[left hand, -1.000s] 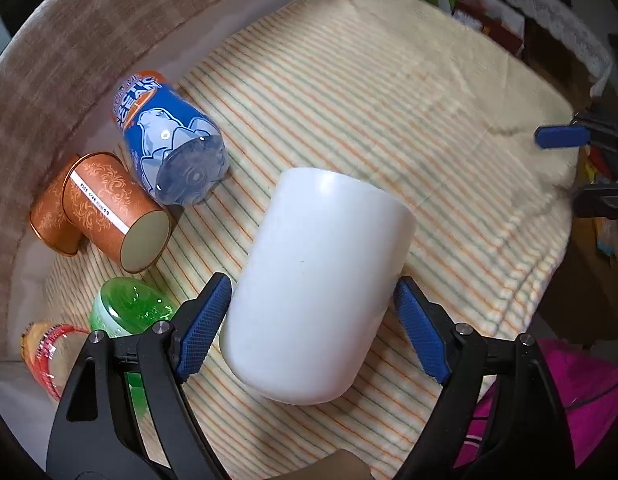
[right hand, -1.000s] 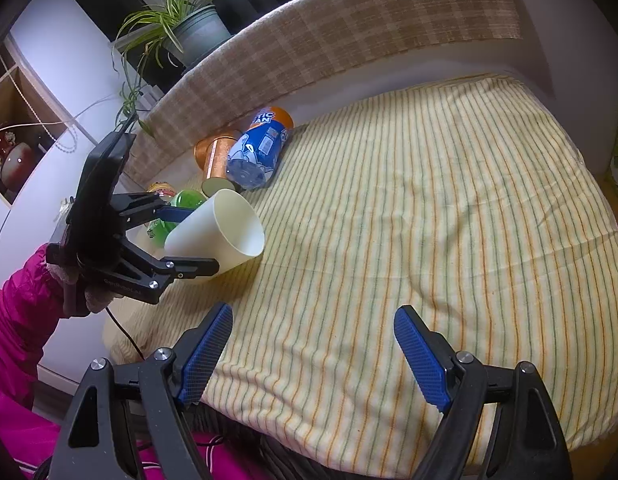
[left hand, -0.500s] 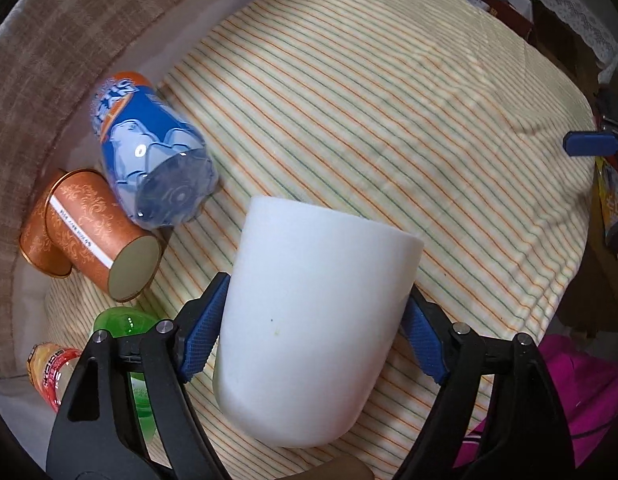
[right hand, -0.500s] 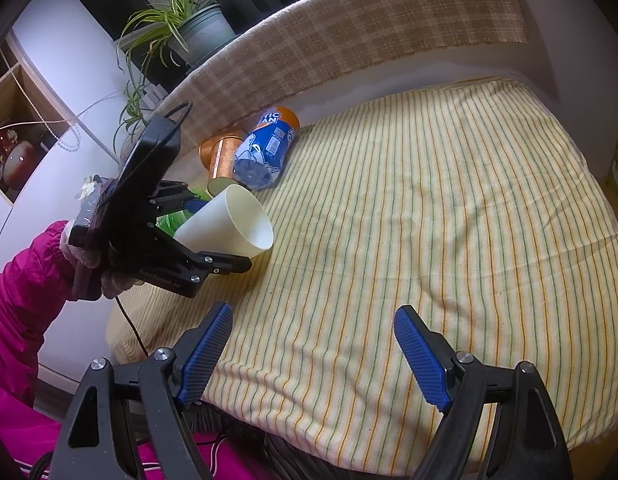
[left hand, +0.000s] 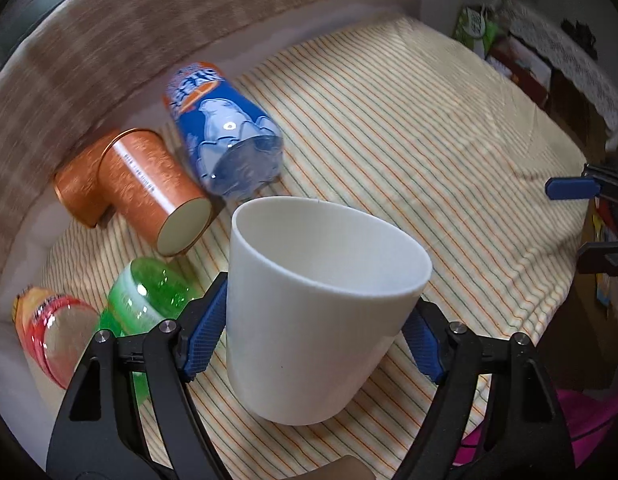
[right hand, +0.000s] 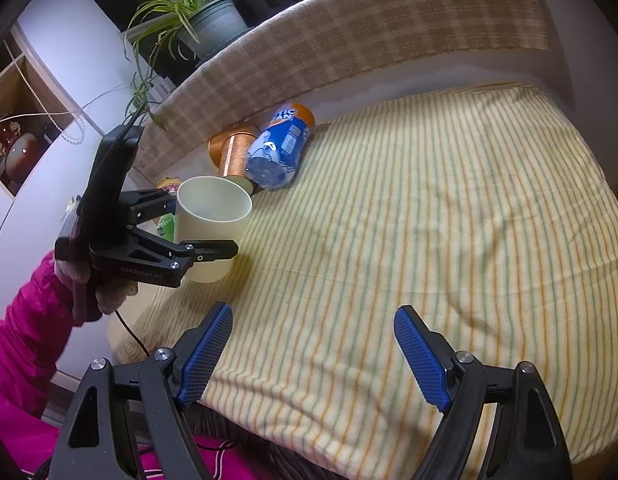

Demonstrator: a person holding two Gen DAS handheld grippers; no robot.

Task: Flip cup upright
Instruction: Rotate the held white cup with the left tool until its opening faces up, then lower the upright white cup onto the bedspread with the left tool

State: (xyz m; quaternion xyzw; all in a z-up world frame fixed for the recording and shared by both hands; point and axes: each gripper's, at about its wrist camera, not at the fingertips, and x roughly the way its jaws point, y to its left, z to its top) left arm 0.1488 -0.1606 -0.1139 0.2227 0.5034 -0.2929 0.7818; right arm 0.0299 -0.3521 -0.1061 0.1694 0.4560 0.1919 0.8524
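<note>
**Cup held mouth-up in L gripper, R gripper idle**

L gripper (left hand: 315, 336): both blue pads pressed against sides of white cup (left hand: 309, 312), clamped on it. Cup mouth faces up, rim slightly tilted in L wrist view; inside looks empty. Side-on in R wrist view, cup (right hand: 209, 228) sits upright betw. the black jaws of L gripper (right hand: 197, 236), base at or just above striped cloth (right hand: 429, 220). Contact w/ cloth: cannot tell.

R gripper (right hand: 313, 352): fingers spread wide, nothing betw. them, only cloth beneath. Well apart from cup, which lies at approx. 10 o'clock of it.

Other items, all lying on their sides, L wrist view:
- blue bottle (left hand: 225, 136) at 11 o'clock of cup, near rim, base toward camera.
- copper can (left hand: 149, 188) at 10 o'clock, just beside blue bottle.
- green bottle (left hand: 149, 300) at 9 o'clock, partly behind L pad.
- red bottle (left hand: 49, 324) further out at 9 o'clock, touching or just beside green one.

Plaid backrest (right hand: 349, 40) runs behind the cloth; potted plant (right hand: 205, 20) above it at 11 o'clock in R wrist view.
</note>
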